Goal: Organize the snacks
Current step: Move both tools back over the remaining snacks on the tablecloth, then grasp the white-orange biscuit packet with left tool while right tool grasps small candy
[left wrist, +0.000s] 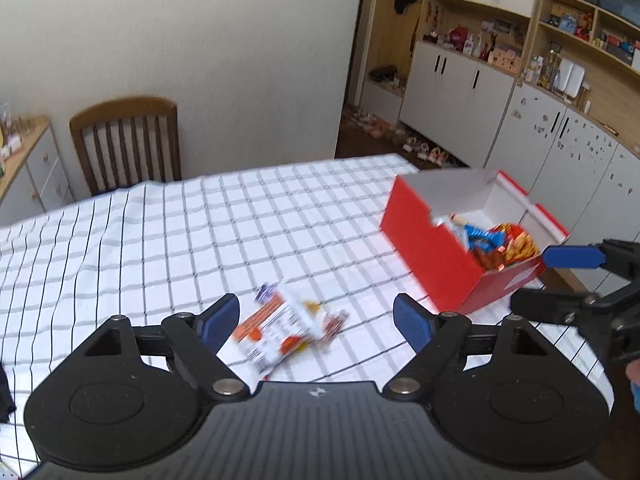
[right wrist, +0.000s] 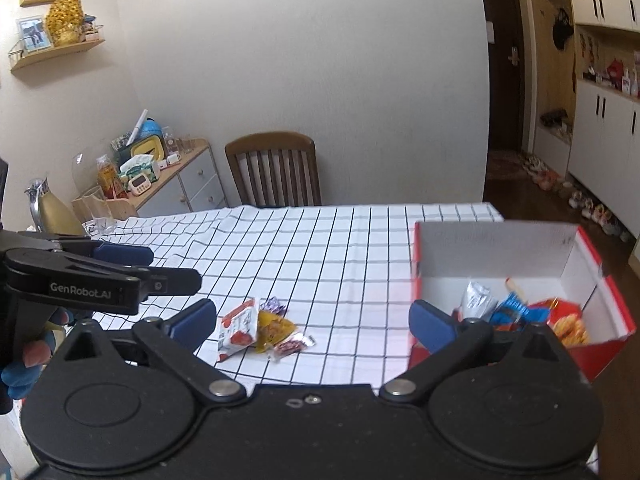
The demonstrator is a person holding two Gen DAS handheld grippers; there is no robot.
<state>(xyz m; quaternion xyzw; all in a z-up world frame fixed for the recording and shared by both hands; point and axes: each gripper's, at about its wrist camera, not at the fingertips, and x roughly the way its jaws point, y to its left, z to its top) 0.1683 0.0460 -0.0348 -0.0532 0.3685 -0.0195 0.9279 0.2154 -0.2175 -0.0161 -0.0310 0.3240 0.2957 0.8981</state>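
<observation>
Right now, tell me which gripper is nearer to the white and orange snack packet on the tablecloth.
Left. The left gripper hangs open right over the white and orange snack packet, which lies between its fingers. The right gripper is open off to the packet's right, by the red box.

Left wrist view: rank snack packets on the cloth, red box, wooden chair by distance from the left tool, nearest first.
From the left tool, which is open and empty:
1. Snack packets, on the cloth right between its fingers.
2. Red box, ahead to the right, on the table's right side.
3. Wooden chair, beyond the table's far edge, left, against the wall.
</observation>
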